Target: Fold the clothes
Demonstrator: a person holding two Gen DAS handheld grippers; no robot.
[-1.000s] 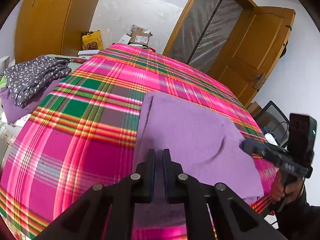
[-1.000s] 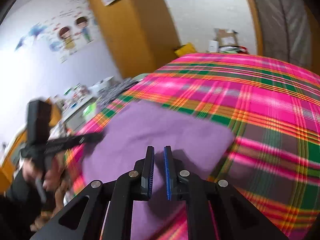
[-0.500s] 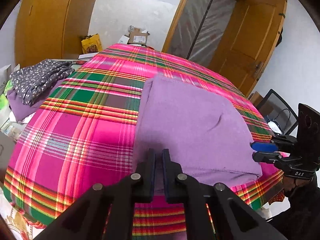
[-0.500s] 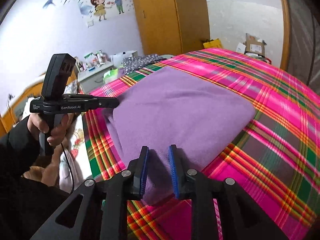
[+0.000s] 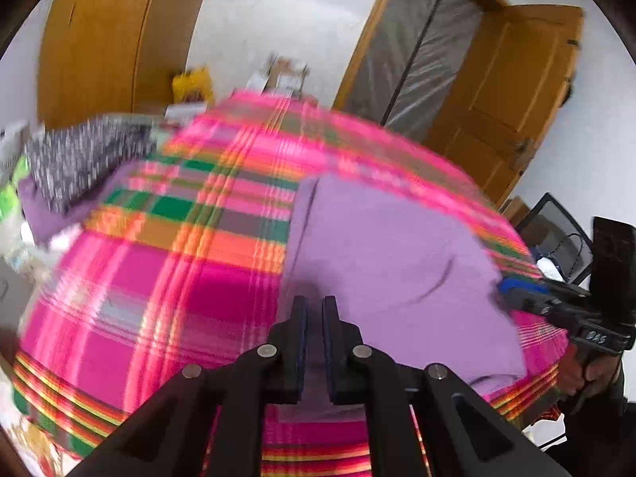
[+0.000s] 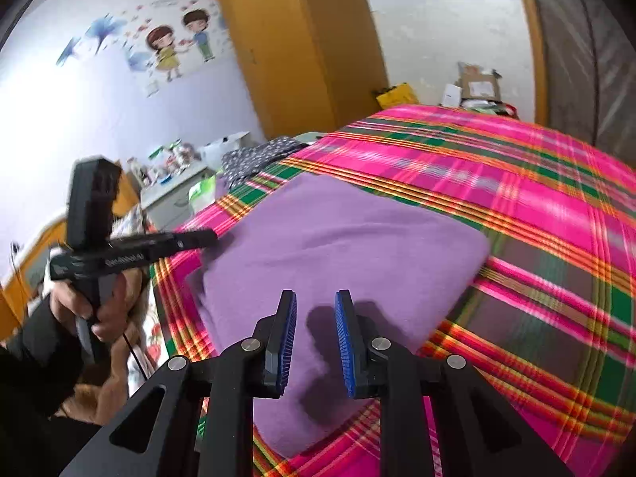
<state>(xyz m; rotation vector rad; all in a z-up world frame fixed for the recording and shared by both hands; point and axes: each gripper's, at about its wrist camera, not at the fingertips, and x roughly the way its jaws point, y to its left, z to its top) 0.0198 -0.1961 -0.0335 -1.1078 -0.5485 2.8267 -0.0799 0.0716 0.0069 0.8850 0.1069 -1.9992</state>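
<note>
One folded purple garment (image 6: pixel 338 246) lay flat on a pink, green and orange plaid cover (image 6: pixel 536 198), near the cover's near edge; in the left wrist view the same purple garment (image 5: pixel 393 266) sat from the centre toward 4 o'clock. Over its near edge the right gripper (image 6: pixel 316 334) hovered with its blue-padded jaws parted by a clear gap and nothing between them, its shadow falling on the fabric. The left gripper (image 5: pixel 314 342) had its jaws drawn close with only a narrow slit left; purple cloth showed through the slit, but I could not tell whether any of it was pinched.

At 9 o'clock in the right view, a dark speckled pile of clothes (image 6: pixel 258 155) rested at the cover's far corner, beside a cluttered low cabinet (image 6: pixel 171 194). A wooden wardrobe (image 6: pixel 302 47) stood at 12 o'clock, cartoon wall stickers (image 6: pixel 179 43) at 11 o'clock, and cardboard boxes (image 6: pixel 477 83) beyond the cover at 1 o'clock. In the left view a wooden door (image 5: pixel 505 107) stood open at 2 o'clock.

Motion blur smeared most of the left view, so the plaid lines and the speckled pile were hard to read there, and the boxes were mere shapes.
</note>
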